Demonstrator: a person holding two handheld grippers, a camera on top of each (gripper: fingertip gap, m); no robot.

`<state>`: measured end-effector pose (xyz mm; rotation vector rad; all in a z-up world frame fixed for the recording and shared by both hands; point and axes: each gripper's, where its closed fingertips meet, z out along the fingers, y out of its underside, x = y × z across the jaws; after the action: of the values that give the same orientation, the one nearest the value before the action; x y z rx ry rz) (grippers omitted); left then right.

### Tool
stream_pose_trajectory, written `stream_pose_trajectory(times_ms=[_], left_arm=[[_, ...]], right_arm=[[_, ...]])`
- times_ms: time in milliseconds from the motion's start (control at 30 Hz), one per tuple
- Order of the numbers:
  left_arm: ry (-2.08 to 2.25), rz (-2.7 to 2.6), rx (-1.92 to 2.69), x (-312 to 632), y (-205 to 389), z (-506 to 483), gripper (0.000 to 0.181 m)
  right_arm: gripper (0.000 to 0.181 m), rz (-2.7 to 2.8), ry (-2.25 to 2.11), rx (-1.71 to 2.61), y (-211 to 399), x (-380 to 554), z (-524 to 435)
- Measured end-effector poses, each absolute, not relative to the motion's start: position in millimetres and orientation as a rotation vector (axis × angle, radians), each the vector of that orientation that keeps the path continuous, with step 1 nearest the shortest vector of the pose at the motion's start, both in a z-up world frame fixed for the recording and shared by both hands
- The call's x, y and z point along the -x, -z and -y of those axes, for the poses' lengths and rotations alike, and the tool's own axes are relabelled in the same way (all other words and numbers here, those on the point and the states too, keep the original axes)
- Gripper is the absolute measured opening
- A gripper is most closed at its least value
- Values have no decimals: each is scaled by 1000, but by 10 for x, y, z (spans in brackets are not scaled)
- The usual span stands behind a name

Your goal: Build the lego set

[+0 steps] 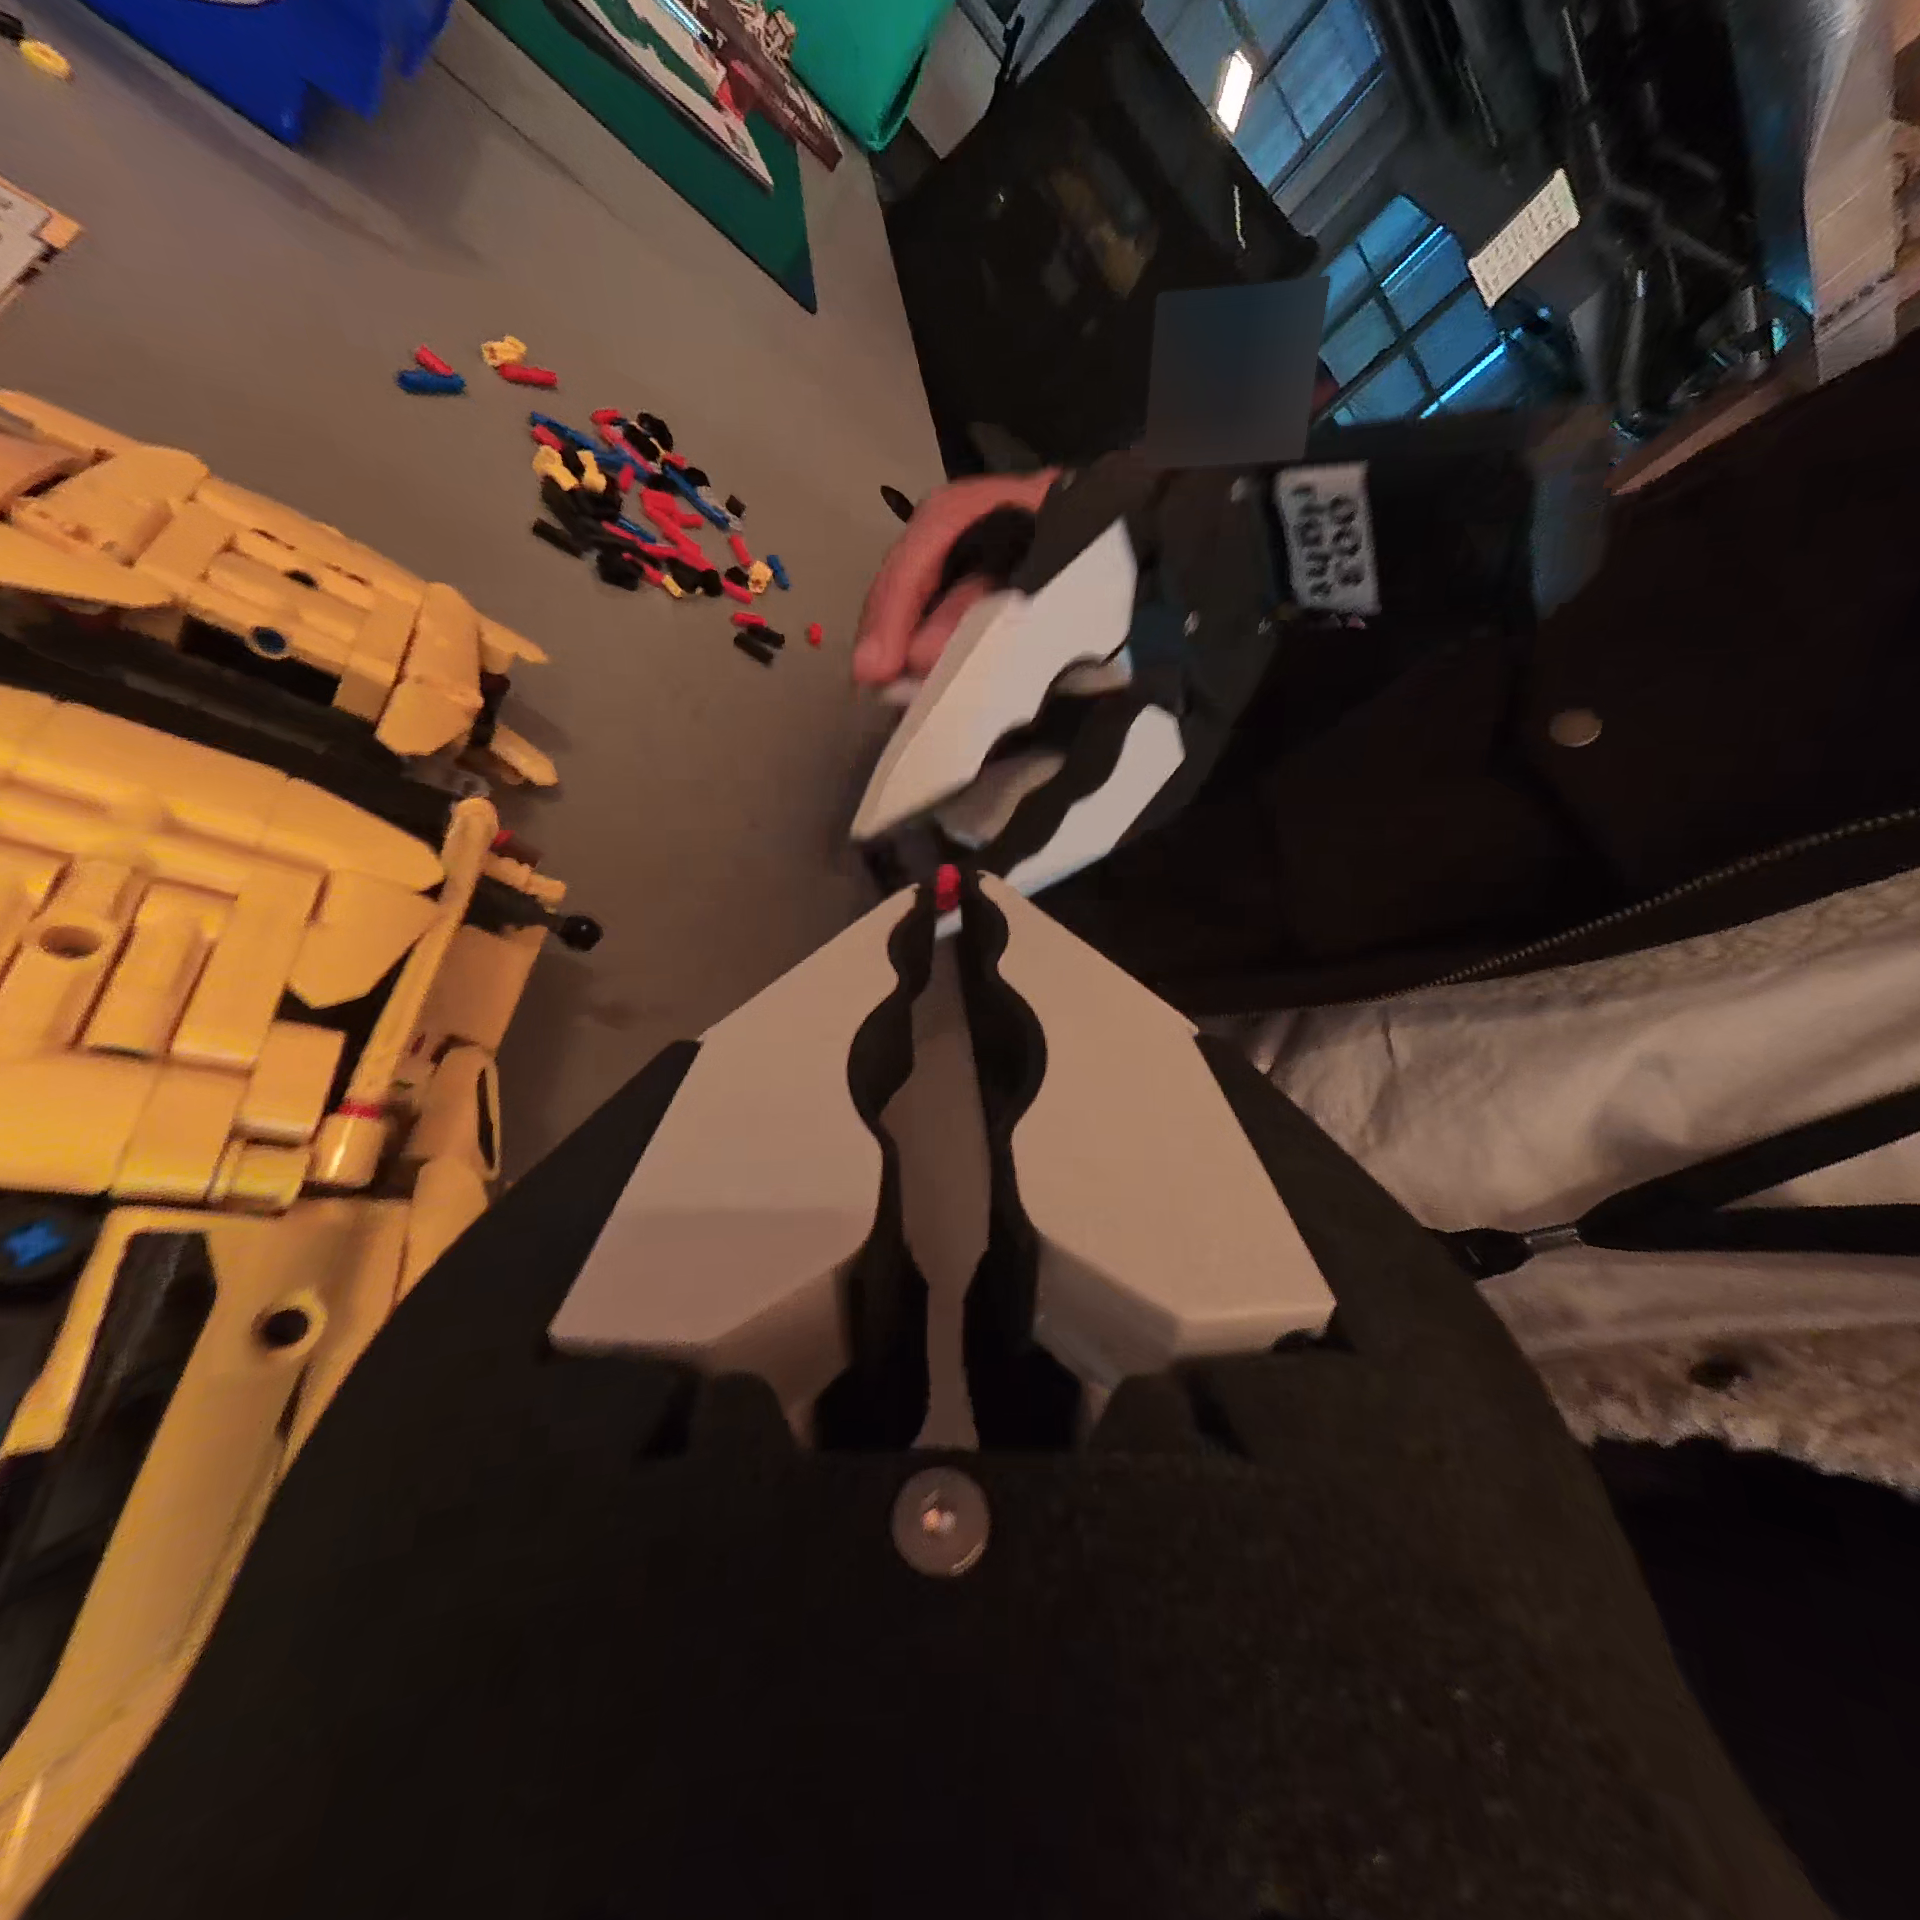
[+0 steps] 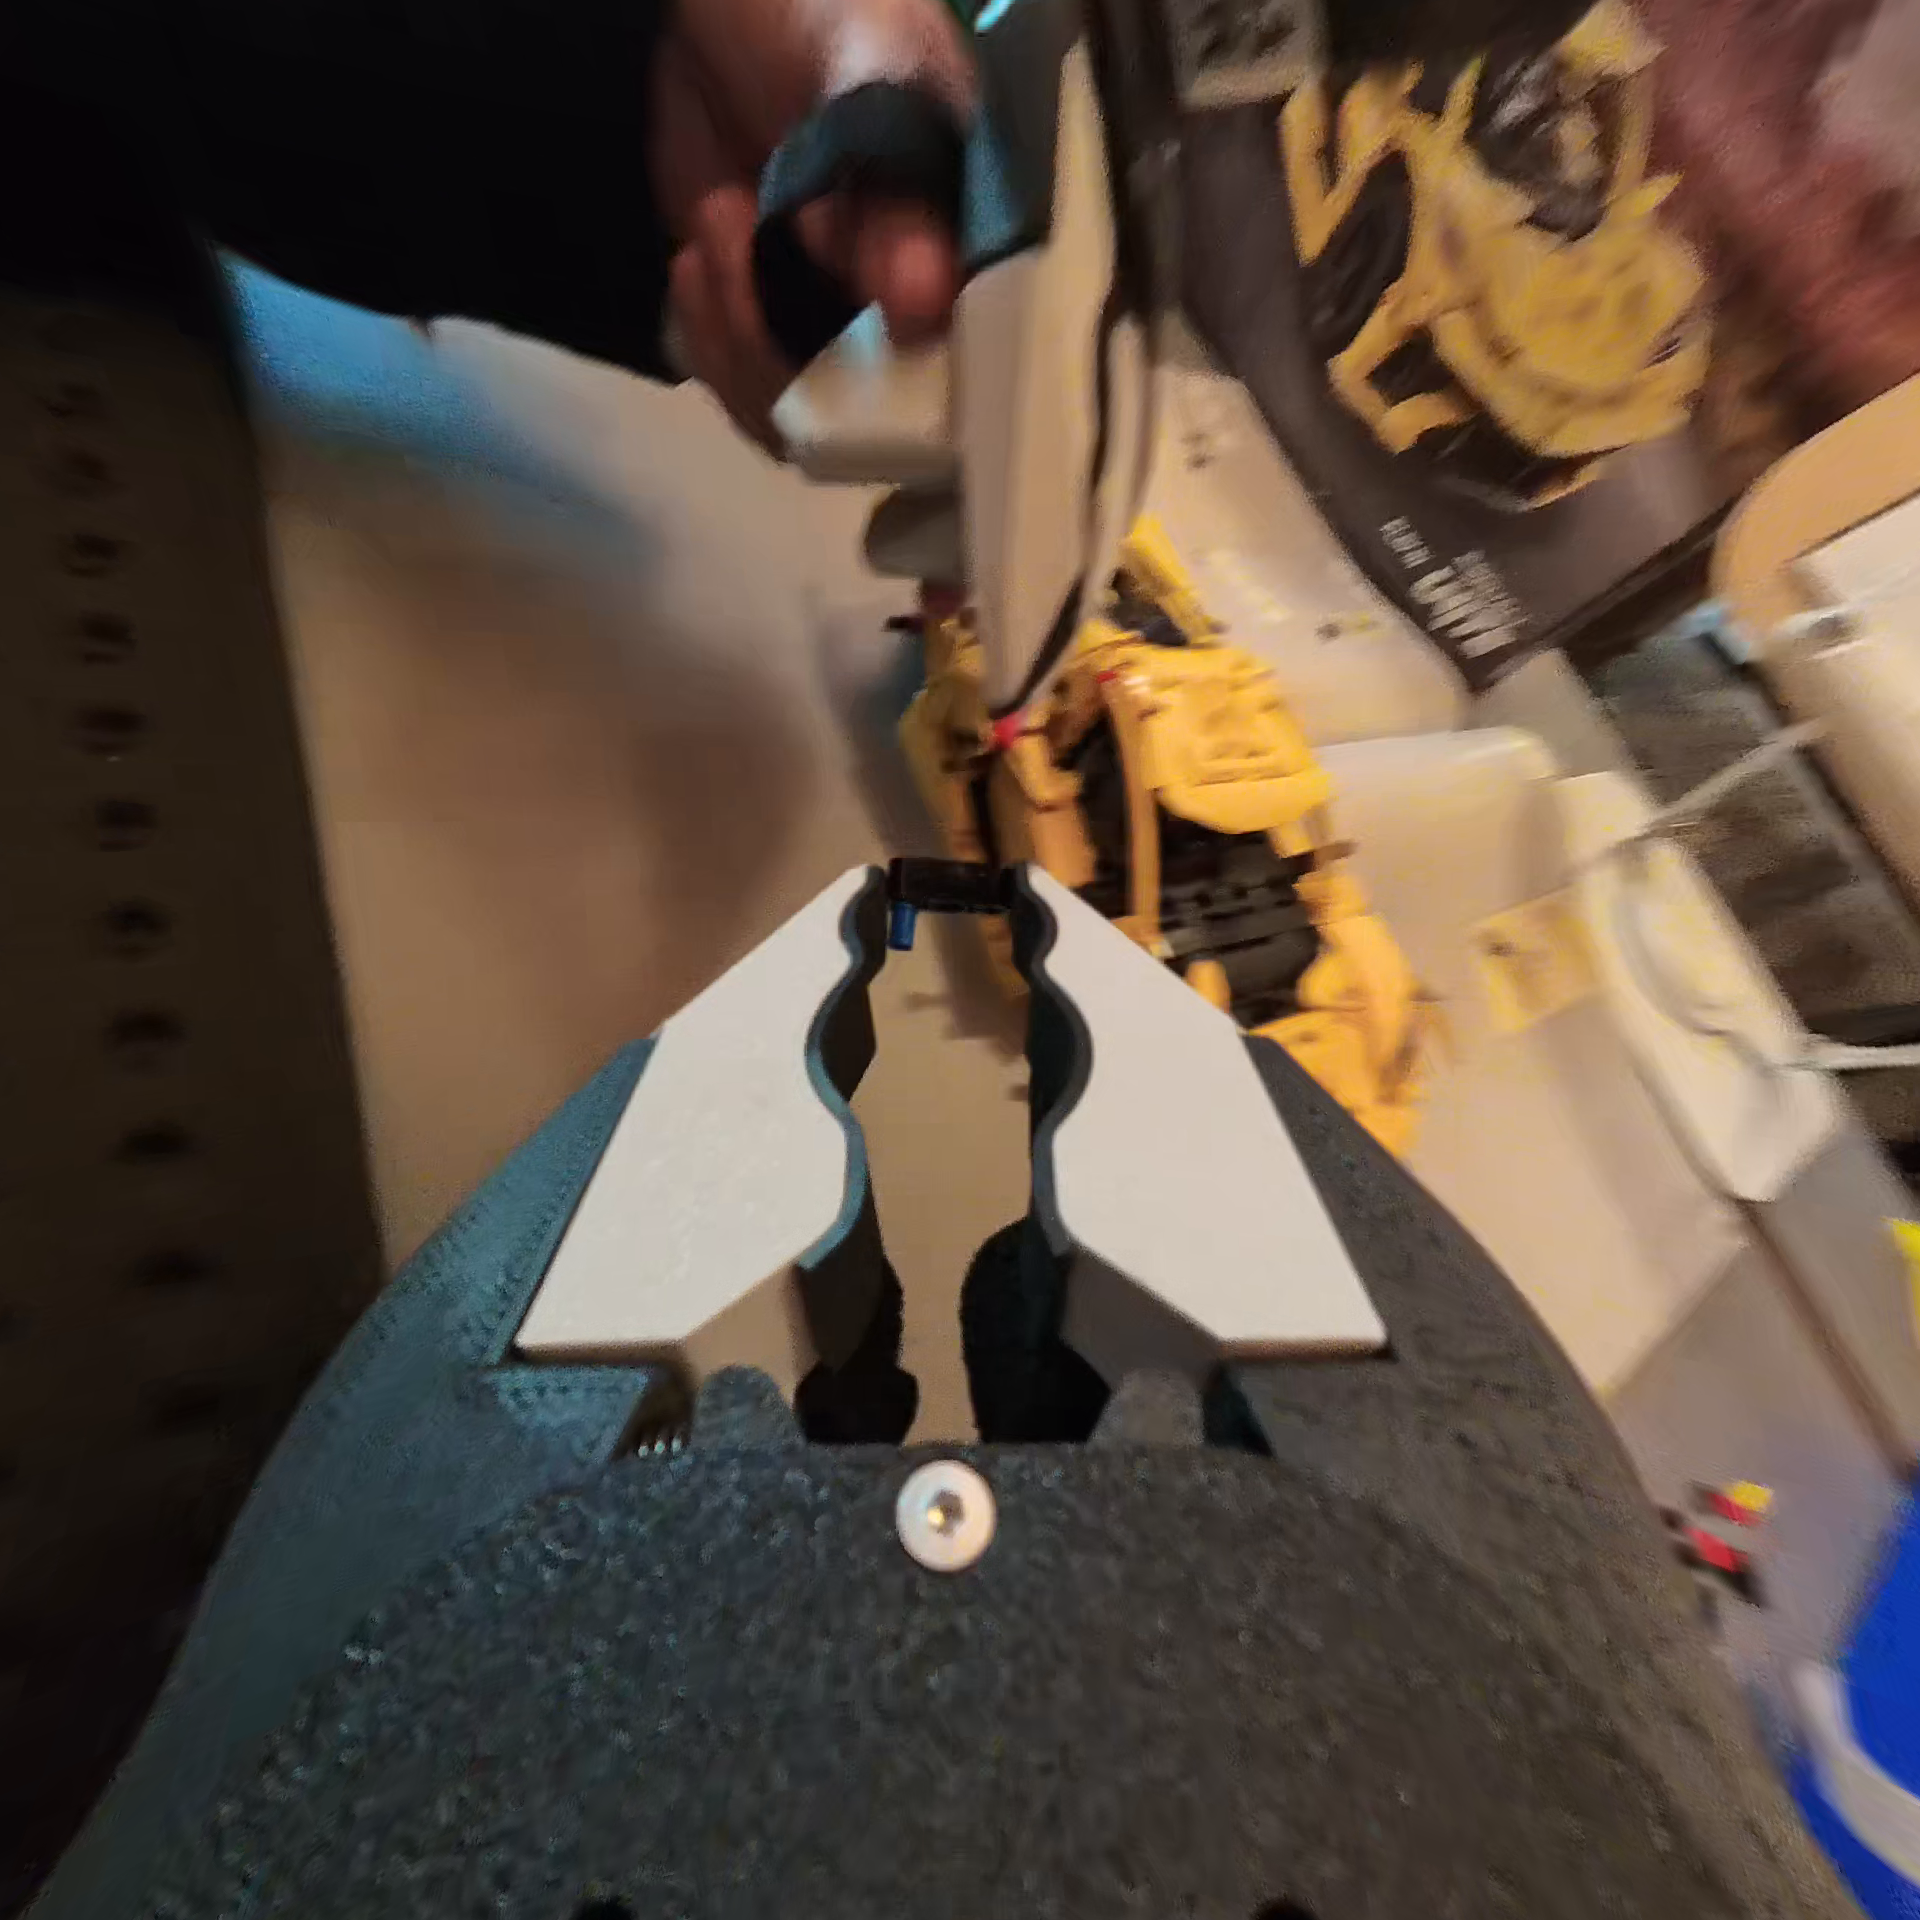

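Observation:
My left gripper (image 1: 948, 920) is shut on a small red pin (image 1: 945, 886) at its fingertips. My right gripper (image 2: 951, 904) is shut on a short black piece (image 2: 951, 883) with a blue pin (image 2: 902, 925) in its left end. The two grippers face each other tip to tip, a little apart, in the air. The right gripper (image 1: 977, 717) shows in the left wrist view, held by a hand (image 1: 935, 561). The left gripper (image 2: 1029, 468) shows blurred in the right wrist view. The large yellow lego car (image 1: 208, 831) lies on the grey table, left of the left gripper, and shows in the right wrist view (image 2: 1195, 769).
A pile of small red, blue, black and yellow pieces (image 1: 655, 509) lies on the grey table (image 1: 260, 291) beyond the car. A blue bin (image 1: 260, 52) and a green bin (image 1: 727, 114) stand farther off. The set's box (image 2: 1455, 312) stands behind the car. A person's jacket (image 1: 1558, 831) is close on the right. Less than 4 cm separates the two grippers' tips.

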<state>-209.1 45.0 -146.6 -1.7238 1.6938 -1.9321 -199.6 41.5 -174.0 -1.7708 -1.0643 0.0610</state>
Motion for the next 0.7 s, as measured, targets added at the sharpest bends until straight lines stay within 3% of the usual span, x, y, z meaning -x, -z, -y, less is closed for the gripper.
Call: stream_pose_trajectory(times_ms=[200,700], left_arm=[[1962,-1658,1682,1990,1407,-405,4],[1962,-1646,1671,1970,1386,-399,4]], right_arm=[[22,1121,-51,1707,1440,2009,-391],[22,1084,-22,1750,1462,1977,-460]])
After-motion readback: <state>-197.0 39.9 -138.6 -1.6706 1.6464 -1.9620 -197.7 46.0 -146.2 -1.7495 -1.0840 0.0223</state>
